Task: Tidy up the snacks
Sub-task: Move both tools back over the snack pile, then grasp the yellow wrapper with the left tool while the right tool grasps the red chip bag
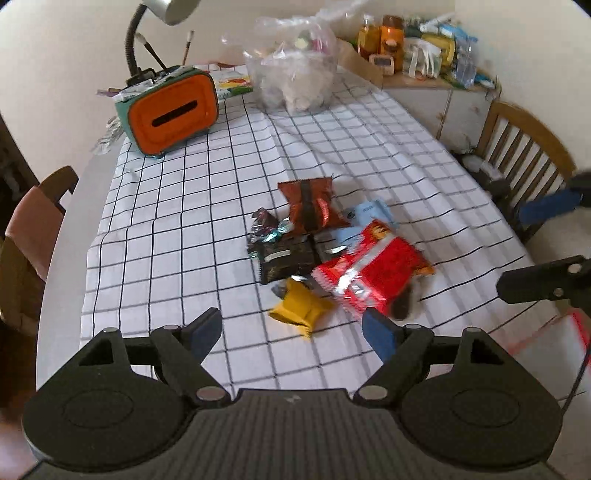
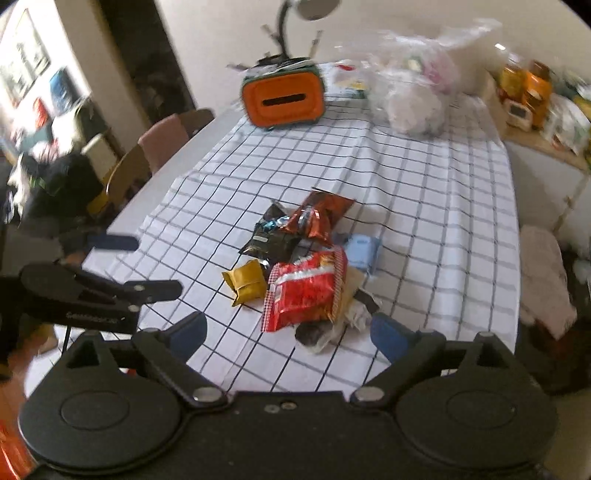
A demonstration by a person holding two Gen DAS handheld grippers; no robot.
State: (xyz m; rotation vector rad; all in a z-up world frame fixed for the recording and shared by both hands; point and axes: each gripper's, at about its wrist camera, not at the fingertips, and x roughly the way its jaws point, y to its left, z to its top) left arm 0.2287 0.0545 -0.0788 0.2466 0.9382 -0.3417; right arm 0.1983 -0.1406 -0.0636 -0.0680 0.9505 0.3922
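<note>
A heap of snack packets lies mid-table on the checked cloth [image 1: 177, 229]: a big red packet [image 1: 369, 273] [image 2: 306, 291], a small yellow one [image 1: 301, 308] [image 2: 247, 282], a brown-red one [image 1: 312, 206] [image 2: 317, 218], a black one [image 1: 288, 258] [image 2: 271, 240] and a light blue one [image 1: 369, 214] [image 2: 364, 247]. My left gripper [image 1: 291, 328] hangs open just short of the yellow packet, with nothing held. My right gripper [image 2: 290, 330] is open in front of the red packet, also holding nothing. Each gripper shows at the edge of the other's view, the right gripper [image 1: 513, 251] and the left gripper [image 2: 155, 264].
An orange and teal tissue box [image 1: 171, 110] and a bulging clear plastic bag [image 1: 295, 74] stand at the far end, under a desk lamp [image 1: 162, 11]. Chairs flank the table on the left [image 1: 37, 218] and right [image 1: 524, 144]. A sideboard [image 1: 436, 99] with bottles is behind.
</note>
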